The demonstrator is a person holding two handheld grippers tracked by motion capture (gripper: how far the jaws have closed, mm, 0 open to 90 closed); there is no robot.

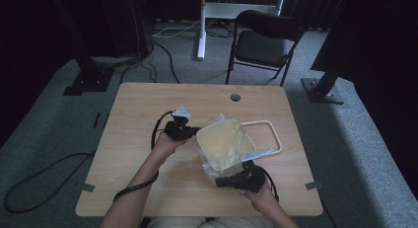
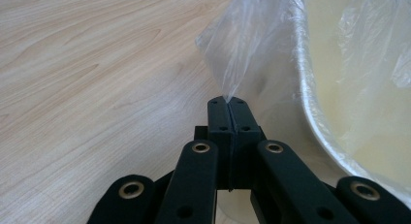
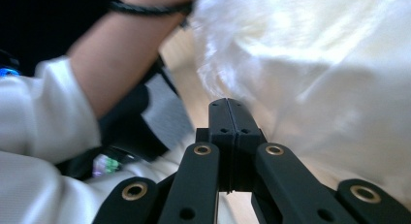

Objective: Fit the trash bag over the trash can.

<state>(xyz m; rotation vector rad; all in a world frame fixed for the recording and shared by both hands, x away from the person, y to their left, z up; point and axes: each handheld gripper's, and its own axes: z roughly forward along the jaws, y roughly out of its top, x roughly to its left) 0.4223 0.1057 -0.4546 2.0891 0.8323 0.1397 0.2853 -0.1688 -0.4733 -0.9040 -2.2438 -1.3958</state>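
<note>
A cream bin (image 1: 224,139) lined with a clear plastic bag (image 1: 212,166) stands at the middle of the wooden table (image 1: 148,104). My left gripper (image 1: 195,131) is at the bin's left side. In the left gripper view it (image 2: 227,100) is shut on a corner of the bag (image 2: 252,49), just outside the bin's rim (image 2: 310,117). My right gripper (image 1: 218,181) sits low at the bin's near side, where crumpled bag film hangs down. In the blurred right gripper view its jaws (image 3: 227,103) are shut, and the bag (image 3: 315,64) runs right into their tips.
A white rectangular frame (image 1: 276,134) lies flat on the table against the bin's right side. A round grommet (image 1: 235,96) sits near the far edge. A black chair (image 1: 263,40) stands beyond the table. The person's other forearm (image 3: 126,54) shows past the right gripper.
</note>
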